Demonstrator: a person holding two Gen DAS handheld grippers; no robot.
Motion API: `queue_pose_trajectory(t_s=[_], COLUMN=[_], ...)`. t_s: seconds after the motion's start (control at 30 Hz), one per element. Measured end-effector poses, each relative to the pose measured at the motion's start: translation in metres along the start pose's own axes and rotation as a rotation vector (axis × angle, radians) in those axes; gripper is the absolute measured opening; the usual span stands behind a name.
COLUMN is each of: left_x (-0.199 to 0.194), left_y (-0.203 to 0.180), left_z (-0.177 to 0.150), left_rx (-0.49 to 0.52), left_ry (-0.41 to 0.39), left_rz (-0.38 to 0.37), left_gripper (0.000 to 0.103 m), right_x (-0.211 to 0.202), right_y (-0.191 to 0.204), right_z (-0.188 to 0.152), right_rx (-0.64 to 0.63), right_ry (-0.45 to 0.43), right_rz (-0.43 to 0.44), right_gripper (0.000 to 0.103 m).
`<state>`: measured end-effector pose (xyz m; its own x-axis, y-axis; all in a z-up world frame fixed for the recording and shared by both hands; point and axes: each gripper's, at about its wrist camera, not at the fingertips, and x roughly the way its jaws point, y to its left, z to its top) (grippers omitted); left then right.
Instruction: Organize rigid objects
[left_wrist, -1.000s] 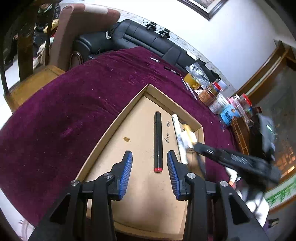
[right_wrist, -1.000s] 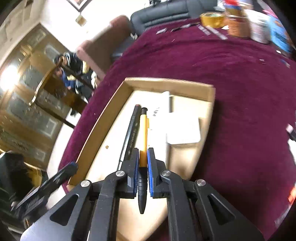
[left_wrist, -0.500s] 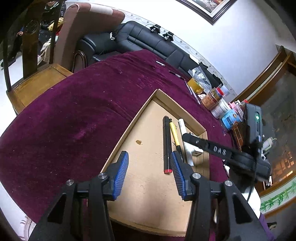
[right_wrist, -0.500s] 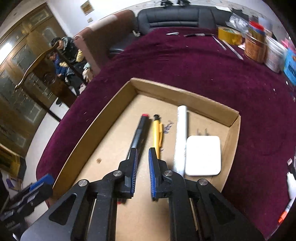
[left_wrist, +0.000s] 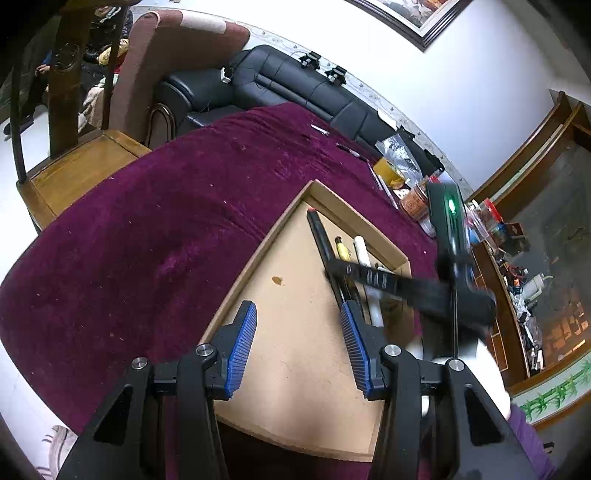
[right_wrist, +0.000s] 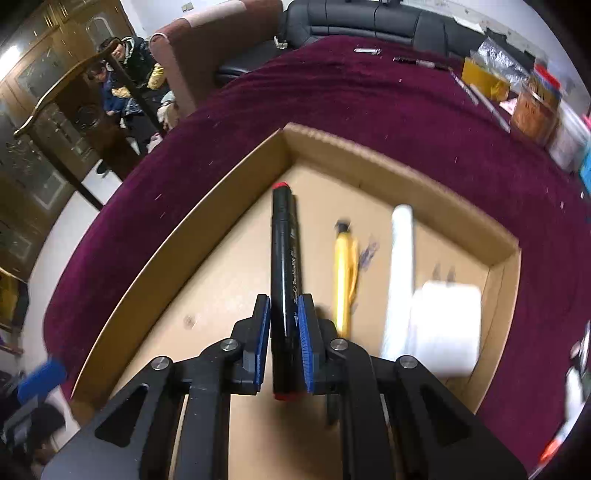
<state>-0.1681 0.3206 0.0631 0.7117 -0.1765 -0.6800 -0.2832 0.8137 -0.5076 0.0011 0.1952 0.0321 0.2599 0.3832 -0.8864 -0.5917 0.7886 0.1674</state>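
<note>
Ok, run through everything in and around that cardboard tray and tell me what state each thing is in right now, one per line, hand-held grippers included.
Left hand-held gripper: open, empty, above the tray.
Right hand-held gripper: shut on the black marker.
Black marker: capped, red ends, between the blue pads.
Yellow pen: lying flat in the tray.
White tube: lying flat beside the pen.
White block: flat in the tray's corner.
Cardboard tray: open-topped, on the purple cloth.

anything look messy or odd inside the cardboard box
Mostly tidy: marker, yellow pen, white tube and white block lie side by side. Odd bits: a small brown stain and blue ink scribbles on the box floor.
</note>
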Motion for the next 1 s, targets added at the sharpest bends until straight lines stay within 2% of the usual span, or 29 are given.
queue_pose_trajectory(t_s=[0.07, 0.13, 0.2, 0.23, 0.27, 0.3, 0.33, 0.37, 0.4, 0.47, 0.57, 0.63, 0.7, 0.73, 0.77, 0.83, 0.87, 0.93, 1.0], left_x=[-0.002, -0.006, -0.011, -0.015, -0.017, -0.019, -0.019, -0.017, -0.016, -0.011, -0.002, 0.002, 0.002, 0.003, 0.003, 0.000, -0.001, -0.002, -0.003], left_y=[-0.002, -0.006, -0.012, -0.017, -0.023, -0.031, -0.036, -0.045, -0.050, -0.070, -0.096, -0.111, -0.125, -0.130, -0.136, -0.147, -0.152, -0.158, -0.164], left_z=[-0.002, -0.003, -0.004, -0.005, -0.006, -0.009, -0.010, -0.013, -0.014, -0.021, -0.034, -0.043, -0.052, -0.056, -0.061, -0.068, -0.071, -0.075, -0.080], left_rx=[0.011, 0.029, 0.052, 0.078, 0.101, 0.130, 0.147, 0.170, 0.182, 0.223, 0.272, 0.298, 0.321, 0.332, 0.342, 0.363, 0.372, 0.382, 0.394], left_ry=[0.003, -0.005, -0.018, -0.033, -0.045, -0.059, -0.060, -0.054, -0.049, -0.028, 0.017, 0.047, 0.065, 0.072, 0.078, 0.085, 0.088, 0.091, 0.093], left_rz=[-0.011, -0.022, -0.044, -0.053, -0.058, -0.073, -0.088, -0.114, -0.128, -0.161, -0.197, -0.211, -0.207, -0.204, -0.199, -0.189, -0.185, -0.176, -0.157], left_gripper=[0.042, 0.042, 0.043, 0.048, 0.051, 0.054, 0.055, 0.055, 0.055, 0.055, 0.055, 0.055, 0.054, 0.054, 0.054, 0.055, 0.055, 0.055, 0.055], right_x=[-0.012, -0.046, -0.092, -0.116, -0.151, -0.170, -0.189, -0.208, -0.216, -0.223, -0.226, -0.221, -0.213, -0.206, -0.199, -0.178, -0.164, -0.157, -0.143], right_y=[-0.015, -0.032, -0.047, -0.053, -0.063, -0.072, -0.084, -0.105, -0.124, -0.177, -0.241, -0.264, -0.278, -0.284, -0.287, -0.292, -0.292, -0.277, -0.261], right_z=[0.008, 0.006, -0.007, -0.018, -0.039, -0.055, -0.073, -0.095, -0.106, -0.130, -0.172, -0.196, -0.210, -0.215, -0.214, -0.212, -0.208, -0.196, -0.186], right_rx=[0.058, 0.113, 0.103, 0.086, 0.057, 0.041, 0.033, 0.048, 0.075, 0.196, 0.392, 0.471, 0.523, 0.549, 0.563, 0.598, 0.601, 0.532, 0.473], right_ry=[-0.024, -0.111, -0.243, -0.326, -0.452, -0.529, -0.606, -0.671, -0.650, -0.495, -0.388, -0.358, -0.349, -0.340, -0.331, -0.284, -0.255, -0.278, -0.267], right_rz=[0.064, 0.131, 0.082, 0.013, -0.121, -0.206, -0.290, -0.375, -0.427, -0.474, -0.428, -0.395, -0.346, -0.313, -0.303, -0.298, -0.267, -0.325, -0.230], right_gripper=[0.012, 0.012, 0.015, 0.027, 0.064, 0.087, 0.103, 0.103, 0.103, 0.103, 0.095, 0.094, 0.093, 0.085, 0.071, 0.056, 0.055, 0.052, 0.047])
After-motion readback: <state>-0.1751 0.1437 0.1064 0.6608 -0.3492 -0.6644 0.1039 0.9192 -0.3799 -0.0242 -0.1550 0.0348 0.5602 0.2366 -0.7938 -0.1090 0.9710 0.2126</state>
